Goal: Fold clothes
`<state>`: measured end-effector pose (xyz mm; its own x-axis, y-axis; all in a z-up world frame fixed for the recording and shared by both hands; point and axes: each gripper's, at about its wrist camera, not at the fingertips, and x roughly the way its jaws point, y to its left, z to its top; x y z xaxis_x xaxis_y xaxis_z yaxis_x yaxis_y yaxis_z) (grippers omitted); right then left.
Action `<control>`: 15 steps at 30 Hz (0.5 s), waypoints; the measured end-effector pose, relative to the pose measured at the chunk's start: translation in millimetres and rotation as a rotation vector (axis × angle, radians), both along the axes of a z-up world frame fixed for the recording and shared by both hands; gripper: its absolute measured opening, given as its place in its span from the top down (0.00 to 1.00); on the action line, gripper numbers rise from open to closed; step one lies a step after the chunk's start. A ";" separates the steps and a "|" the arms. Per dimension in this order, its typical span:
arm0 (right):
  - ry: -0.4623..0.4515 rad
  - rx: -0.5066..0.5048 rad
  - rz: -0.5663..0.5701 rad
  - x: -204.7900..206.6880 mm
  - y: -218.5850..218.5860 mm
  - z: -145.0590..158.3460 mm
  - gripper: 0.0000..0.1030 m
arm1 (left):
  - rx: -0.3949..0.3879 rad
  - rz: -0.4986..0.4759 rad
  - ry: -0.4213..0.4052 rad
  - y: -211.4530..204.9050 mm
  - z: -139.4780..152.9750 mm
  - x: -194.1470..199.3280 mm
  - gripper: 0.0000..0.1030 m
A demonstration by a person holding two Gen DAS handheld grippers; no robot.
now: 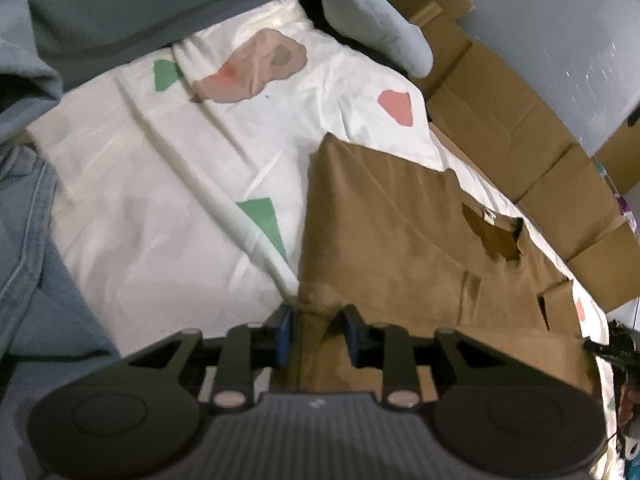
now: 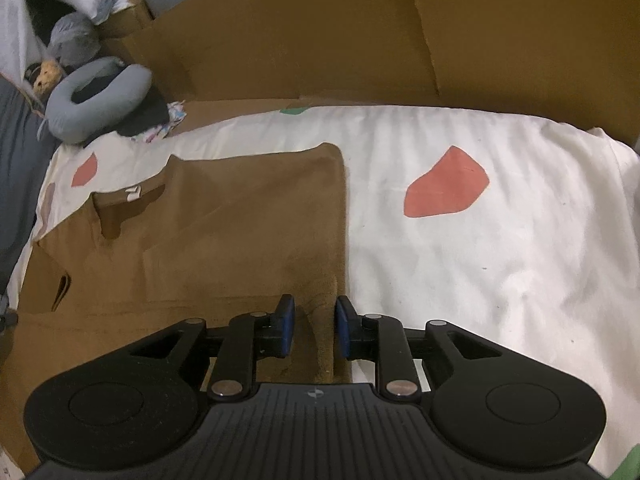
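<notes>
Two grippers work one garment, a brown T-shirt [image 1: 400, 240] lying flat on a white sheet [image 1: 160, 208] printed with green and pink shapes.

From the left wrist view, blue jeans [image 1: 28, 240] lie at the far left edge. The left gripper [image 1: 318, 334] sits low over the shirt's near corner, its blue-padded fingers [image 1: 284, 334] parted, with a raised ridge of brown cloth standing between them; whether the pads actually touch the cloth cannot be told. Ahead and to the right of this gripper the shirt stretches away, its long axis slanting toward the far right, where the neck opening [image 1: 496, 232] with a small white label faces the cardboard boxes [image 1: 520, 128]. A grey neck pillow [image 1: 372, 20] rests beyond the sheet's far edge.

From the right wrist view, the neck pillow [image 2: 96, 96] is far off to the left. The T-shirt [image 2: 224, 232] spreads ahead and left, collar [image 2: 128, 200] at the left, its straight folded edge running directly away from the right gripper [image 2: 316, 328]. That gripper's jaws are also apart, straddling a brown fold at the edge. To the right lies bare sheet [image 2: 520, 260] with a pink patch [image 2: 444, 188], backed by cardboard [image 2: 320, 32].
</notes>
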<state>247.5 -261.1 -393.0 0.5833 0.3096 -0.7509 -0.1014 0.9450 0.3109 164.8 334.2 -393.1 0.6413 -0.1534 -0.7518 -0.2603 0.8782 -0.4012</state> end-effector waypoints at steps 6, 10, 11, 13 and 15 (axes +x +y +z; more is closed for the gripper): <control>-0.019 -0.042 0.002 -2.2 3.3 2.1 0.95 | 0.079 -0.033 -0.010 -8.1 5.6 0.0 0.85; -0.054 -0.085 0.007 -9.8 7.7 13.0 0.95 | 0.178 -0.061 -0.032 -21.0 18.9 -5.6 0.90; -0.062 -0.088 0.007 -11.7 8.2 15.7 0.96 | 0.195 -0.065 -0.040 -23.6 22.1 -7.2 0.90; -0.078 -0.095 0.008 -14.3 8.4 21.8 0.96 | 0.226 -0.068 -0.053 -28.5 28.5 -10.6 0.90; -0.093 -0.098 0.010 -18.5 9.8 27.4 0.97 | 0.224 -0.063 -0.068 -30.2 35.4 -14.3 0.92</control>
